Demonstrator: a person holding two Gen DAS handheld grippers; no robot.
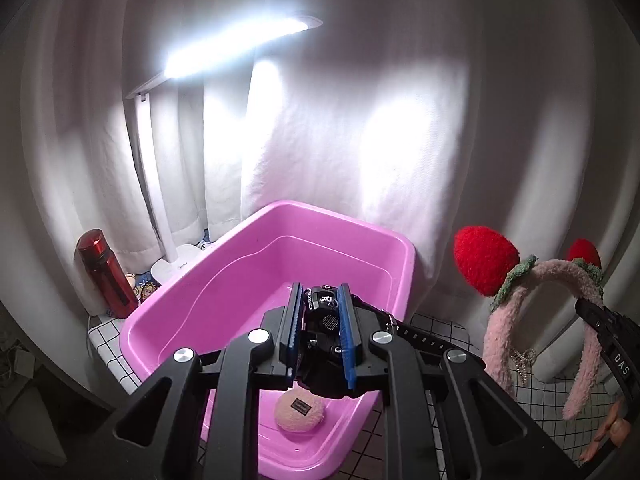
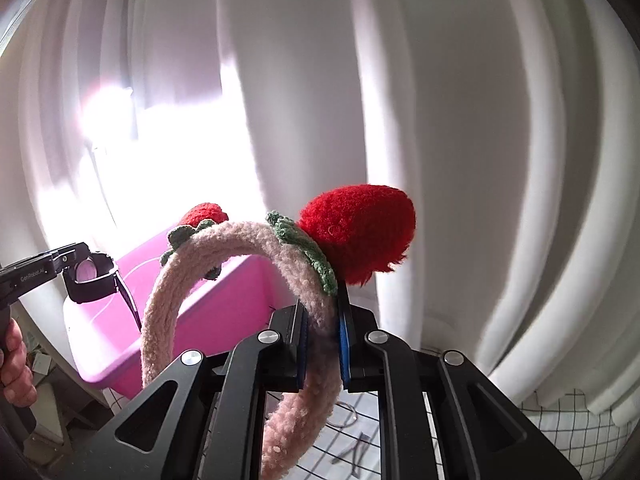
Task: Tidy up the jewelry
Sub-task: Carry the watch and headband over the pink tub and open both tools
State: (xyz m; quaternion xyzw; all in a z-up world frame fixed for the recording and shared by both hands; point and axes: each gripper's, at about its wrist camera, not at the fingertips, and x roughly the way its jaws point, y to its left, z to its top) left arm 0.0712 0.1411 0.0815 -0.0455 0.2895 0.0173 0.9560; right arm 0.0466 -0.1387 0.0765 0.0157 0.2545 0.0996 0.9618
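Note:
My left gripper (image 1: 322, 304) is shut on a black wristwatch (image 1: 325, 320), held above the pink plastic bin (image 1: 392, 264); its strap (image 1: 428, 342) trails to the right. A pink fluffy round pad (image 1: 299, 411) lies on the bin floor. My right gripper (image 2: 323, 312) is shut on a pink fluffy headband with red strawberry ears (image 2: 256, 248), held up in the air right of the bin (image 2: 224, 312). The headband also shows at the right of the left wrist view (image 1: 532, 300). The left gripper with the watch (image 2: 90, 276) shows in the right wrist view, over the bin.
A lit white desk lamp (image 1: 160, 184) and a red bottle (image 1: 106, 274) stand behind the bin against a white curtain (image 1: 360, 140). The table has a white checked cloth (image 1: 440, 328). Small jewelry pieces (image 1: 524, 360) and a pink clip (image 1: 612, 428) lie at the right.

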